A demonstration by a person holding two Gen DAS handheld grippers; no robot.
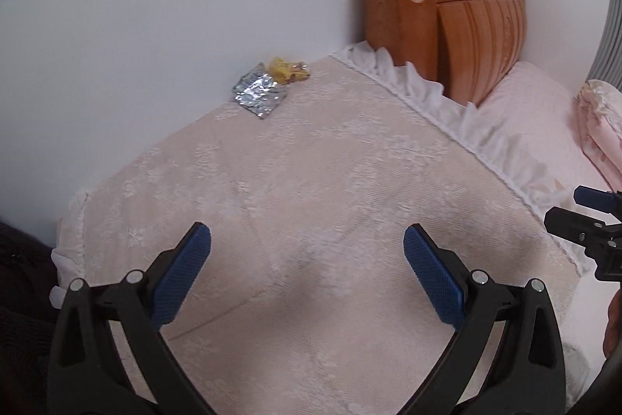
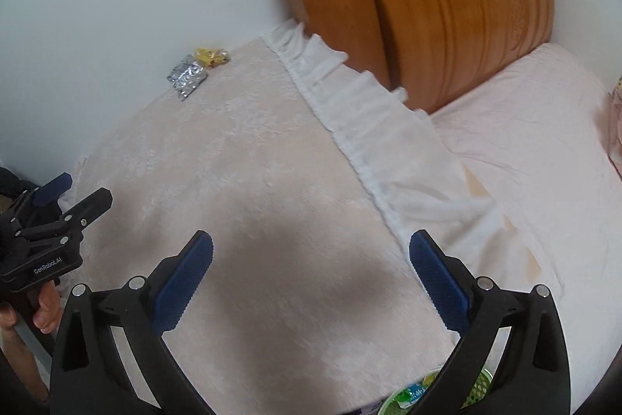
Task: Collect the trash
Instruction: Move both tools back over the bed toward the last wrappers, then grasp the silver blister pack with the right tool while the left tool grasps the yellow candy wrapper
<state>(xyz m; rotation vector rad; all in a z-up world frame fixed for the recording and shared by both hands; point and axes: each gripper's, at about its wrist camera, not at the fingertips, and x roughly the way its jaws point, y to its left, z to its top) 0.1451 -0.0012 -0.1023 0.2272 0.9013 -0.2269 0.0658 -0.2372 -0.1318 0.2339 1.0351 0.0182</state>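
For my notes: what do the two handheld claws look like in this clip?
Both are alike. The left claw and right claw have black plastic arms with silver rivets at the joints and blue, finely ribbed pads. Seen from the side, the left one's body carries white lettering reading GenRobot.AI. No cables show.

Crinkly silver foil wrapper (image 1: 258,93) looks shiny and metallic, the pale pink lace-patterned cloth cover (image 1: 311,201) is matt, and the carved orange-brown wooden headboard (image 2: 447,14) is glossy, varnished smooth.
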